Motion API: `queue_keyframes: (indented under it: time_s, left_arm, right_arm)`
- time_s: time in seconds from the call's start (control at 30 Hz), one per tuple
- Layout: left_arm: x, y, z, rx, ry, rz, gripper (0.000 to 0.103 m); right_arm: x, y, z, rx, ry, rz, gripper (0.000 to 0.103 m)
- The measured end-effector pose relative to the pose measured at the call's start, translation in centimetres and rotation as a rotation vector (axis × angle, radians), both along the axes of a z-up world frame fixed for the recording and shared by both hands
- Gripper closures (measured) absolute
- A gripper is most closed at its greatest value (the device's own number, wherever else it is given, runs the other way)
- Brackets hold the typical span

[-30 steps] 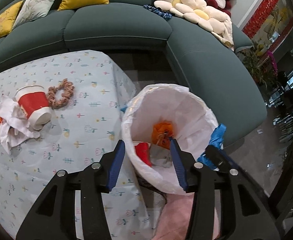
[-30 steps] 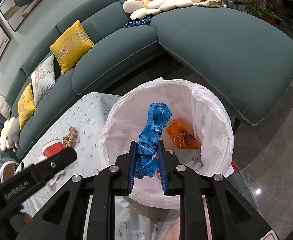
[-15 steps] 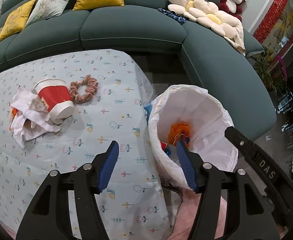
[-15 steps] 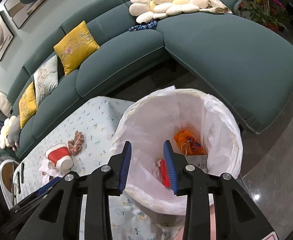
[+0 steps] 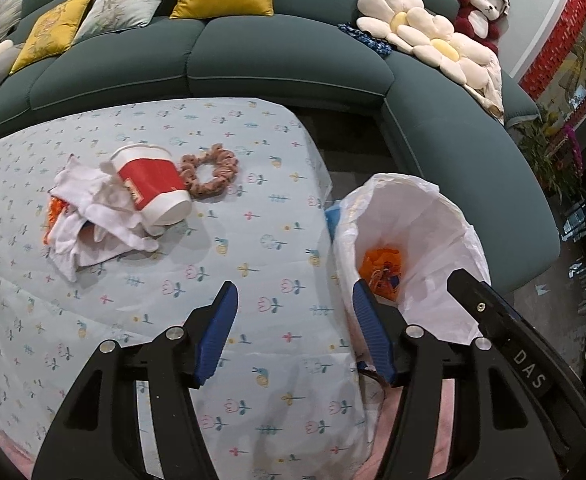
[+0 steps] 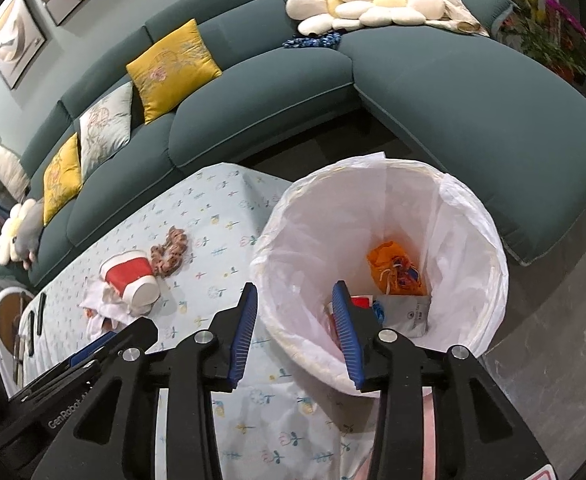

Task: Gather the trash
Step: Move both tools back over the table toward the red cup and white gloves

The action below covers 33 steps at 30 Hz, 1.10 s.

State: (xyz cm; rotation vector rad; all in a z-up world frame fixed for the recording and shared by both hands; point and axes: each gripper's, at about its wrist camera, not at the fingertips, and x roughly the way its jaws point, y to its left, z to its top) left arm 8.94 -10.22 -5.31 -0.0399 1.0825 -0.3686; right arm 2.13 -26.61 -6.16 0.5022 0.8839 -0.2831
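A white-lined trash bin (image 5: 433, 216) (image 6: 469, 216) stands at the table's right end, holding an orange bag (image 6: 397, 268), grey paper and a red item. On the table lie a red-and-white paper cup (image 5: 153, 184) (image 6: 131, 276) on its side, crumpled white tissue (image 5: 89, 216) with orange scraps, and a brown scrunchie (image 5: 211, 174) (image 6: 169, 252). My left gripper (image 5: 295, 332) is open and empty over the table's near right edge. My right gripper (image 6: 295, 332) is open and empty at the bin's near rim.
The table wears a pale floral cloth (image 5: 253, 264). A dark green sofa (image 5: 285, 64) with yellow cushions, flower cushions and a red plush curves behind. Dark slim objects (image 6: 37, 320) lie at the table's far end. Grey floor (image 6: 553, 340) lies right of the bin.
My right gripper opened and the blue measuring tape it held is gone from it, dropped into the bin. My left gripper swung left from the bin to over the table.
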Motion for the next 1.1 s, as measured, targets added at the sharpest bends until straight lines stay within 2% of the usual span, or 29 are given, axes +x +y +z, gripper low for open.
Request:
queue_keyframes:
  time_s: [0.6, 1.1]
  left_arm:
    - [0.6, 8.2, -1.2, -0.013, 0.028, 0.158, 0.043]
    - [1.6, 17.0, -3.1, -0.044, 0.080, 0.340, 0.041]
  right_arm:
    - [1.5, 6.6, 0.1, -0.046, 0.033, 0.129, 0.065]
    - [3.3, 12.8, -0.7, -0.066, 0.068, 0.250, 0.065]
